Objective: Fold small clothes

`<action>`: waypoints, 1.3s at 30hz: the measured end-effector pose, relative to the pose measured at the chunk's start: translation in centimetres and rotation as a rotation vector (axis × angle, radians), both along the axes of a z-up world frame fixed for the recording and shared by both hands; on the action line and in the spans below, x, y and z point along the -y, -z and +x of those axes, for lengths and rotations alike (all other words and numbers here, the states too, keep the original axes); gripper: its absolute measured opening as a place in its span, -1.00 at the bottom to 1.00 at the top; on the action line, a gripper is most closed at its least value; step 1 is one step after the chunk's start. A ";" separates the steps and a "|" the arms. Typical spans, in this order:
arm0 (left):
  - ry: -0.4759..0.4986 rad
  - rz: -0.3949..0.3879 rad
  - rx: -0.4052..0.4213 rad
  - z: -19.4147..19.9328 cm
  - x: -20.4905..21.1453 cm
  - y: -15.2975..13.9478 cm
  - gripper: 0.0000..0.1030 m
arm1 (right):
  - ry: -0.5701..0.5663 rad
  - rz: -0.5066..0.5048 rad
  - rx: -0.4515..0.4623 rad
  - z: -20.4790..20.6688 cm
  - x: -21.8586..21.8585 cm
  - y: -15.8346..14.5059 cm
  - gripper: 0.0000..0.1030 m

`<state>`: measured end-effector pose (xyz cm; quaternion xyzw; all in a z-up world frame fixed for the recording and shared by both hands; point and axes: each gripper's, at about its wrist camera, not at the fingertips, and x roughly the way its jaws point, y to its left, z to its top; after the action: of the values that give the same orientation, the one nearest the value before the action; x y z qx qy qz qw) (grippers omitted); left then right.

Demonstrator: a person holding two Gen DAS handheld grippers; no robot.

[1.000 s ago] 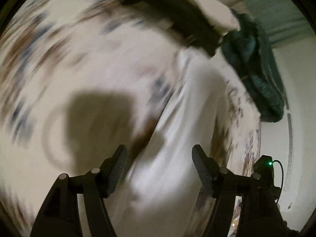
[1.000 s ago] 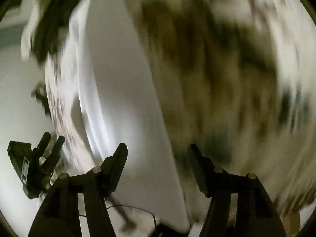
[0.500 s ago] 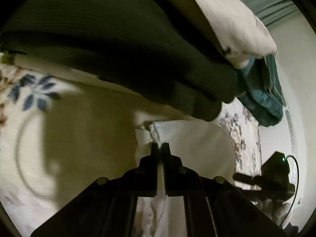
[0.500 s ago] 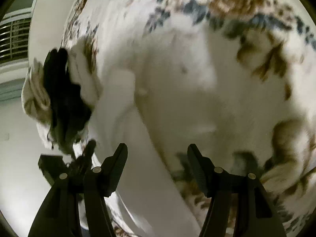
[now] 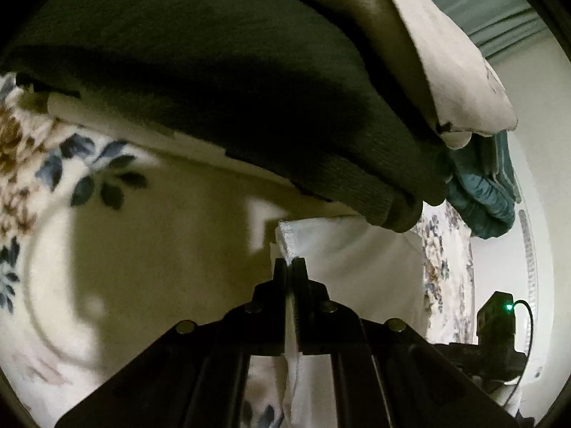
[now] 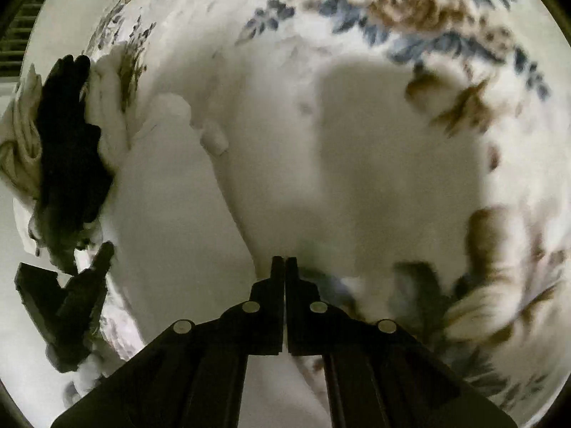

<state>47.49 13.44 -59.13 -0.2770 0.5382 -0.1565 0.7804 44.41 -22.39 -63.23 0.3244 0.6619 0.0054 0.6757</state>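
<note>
Left gripper (image 5: 289,264) with jaws clamped on the near edge of a white cloth (image 5: 342,249); a thin strip of the fabric visible between the jaws and hanging down behind them. White cloth spread flat on a floral blanket (image 5: 71,164), its hemmed corner just beyond the jaw tips. Right behind the cloth, a dark green garment (image 5: 221,82) folded in a thick pile, with a beige garment (image 5: 446,71) on top of it. Further right, a teal garment (image 5: 481,196) bunched at the blanket's edge. At the right border, part of the other gripper with a green light.

Right gripper (image 6: 284,262) with jaws pressed together at the near edge of the same white cloth (image 6: 178,196); not possible to tell whether fabric is caught between them. From this view, cloth lying to the left on the floral blanket (image 6: 410,18), with a soft ridge along its right side. At far left, a black garment (image 6: 67,135) beside a beige one (image 6: 21,132), both at the blanket's edge. Left gripper (image 6: 71,299) seen low on the left, touching the cloth's other end.
</note>
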 end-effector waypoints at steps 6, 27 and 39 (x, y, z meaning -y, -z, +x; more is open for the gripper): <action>-0.021 -0.101 0.009 0.1 0.0 -0.1 0.25 | 0.018 0.192 0.101 3.9 -0.3 -1.3 0.46; 0.024 -0.169 -0.009 1.9 2.3 2.4 -0.84 | -0.156 0.225 0.070 11.7 -3.5 3.0 -0.68; 0.019 -0.107 0.129 -2.9 3.1 -5.7 -0.86 | -0.243 0.182 0.254 6.6 -5.8 -5.2 -0.89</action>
<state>44.57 10.34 -53.42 -0.3025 0.4802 -0.2098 0.7962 51.00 -16.58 -57.99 0.2984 0.6023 0.1878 0.7161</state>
